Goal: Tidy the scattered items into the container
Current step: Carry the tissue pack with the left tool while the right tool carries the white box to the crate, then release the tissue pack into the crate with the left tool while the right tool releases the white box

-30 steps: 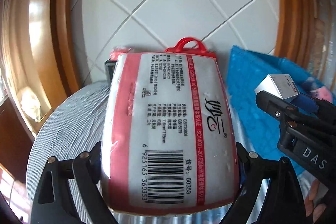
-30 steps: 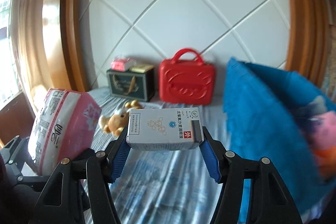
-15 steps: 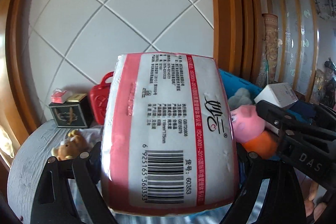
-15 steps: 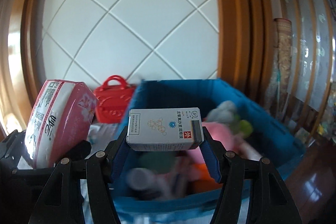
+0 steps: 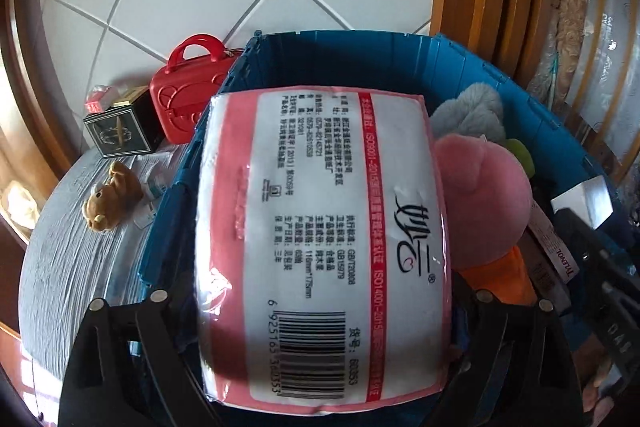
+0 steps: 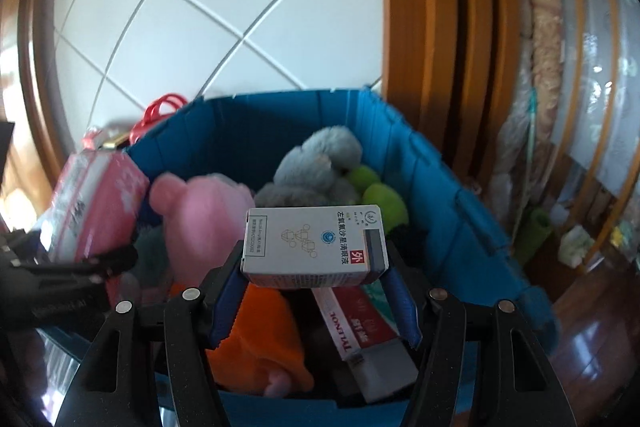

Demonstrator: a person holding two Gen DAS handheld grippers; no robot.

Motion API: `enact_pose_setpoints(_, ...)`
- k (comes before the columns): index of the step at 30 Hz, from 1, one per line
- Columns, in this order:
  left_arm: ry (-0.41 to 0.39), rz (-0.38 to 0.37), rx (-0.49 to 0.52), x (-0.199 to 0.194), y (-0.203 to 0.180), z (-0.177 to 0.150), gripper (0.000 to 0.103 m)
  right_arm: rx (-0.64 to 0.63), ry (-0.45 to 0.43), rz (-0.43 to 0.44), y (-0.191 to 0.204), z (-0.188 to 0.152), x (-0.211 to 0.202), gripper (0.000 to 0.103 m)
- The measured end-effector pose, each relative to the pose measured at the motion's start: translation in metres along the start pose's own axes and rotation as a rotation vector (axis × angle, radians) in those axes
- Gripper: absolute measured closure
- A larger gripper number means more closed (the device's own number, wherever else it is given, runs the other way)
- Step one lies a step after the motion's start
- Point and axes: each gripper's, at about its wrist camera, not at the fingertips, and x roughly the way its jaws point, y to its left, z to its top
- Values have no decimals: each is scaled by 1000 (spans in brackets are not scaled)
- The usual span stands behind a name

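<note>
Fingers [image 5: 160,311] of the left gripper [image 5: 320,301] clamp the tissue pack [image 5: 320,247] and those of the right gripper [image 6: 314,291] the small box [image 6: 316,247], both over the blue bin [image 6: 460,227], so releasing them into it seems next.

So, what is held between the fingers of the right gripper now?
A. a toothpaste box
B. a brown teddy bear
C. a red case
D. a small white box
D: the right gripper is shut on the small white box, above the blue bin; the toothpaste box lies inside the bin, below it.
</note>
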Motion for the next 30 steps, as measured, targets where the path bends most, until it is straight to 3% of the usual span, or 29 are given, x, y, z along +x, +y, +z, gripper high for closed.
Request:
enact_pose_setpoints(7,1,21,3,-13,-5,-12,5,-25,11,45,4,-7,9,40)
enact_pose_setpoints(19,-66,15,-12,-43,-1,-28,5,-66,33,20,2,-6,24,36)
enact_pose_setpoints(21,-65,11,-6,-44,-3,-31,5,-64,25,32,0,-6,22,27)
enact_pose_setpoints(23,-63,3,0,-45,-5,-34,5,-64,16,38,-1,-5,17,0)
enact_pose_setpoints(30,-82,-15,21,-53,-14,-41,5,-52,-30,20,-16,-6,-17,0)
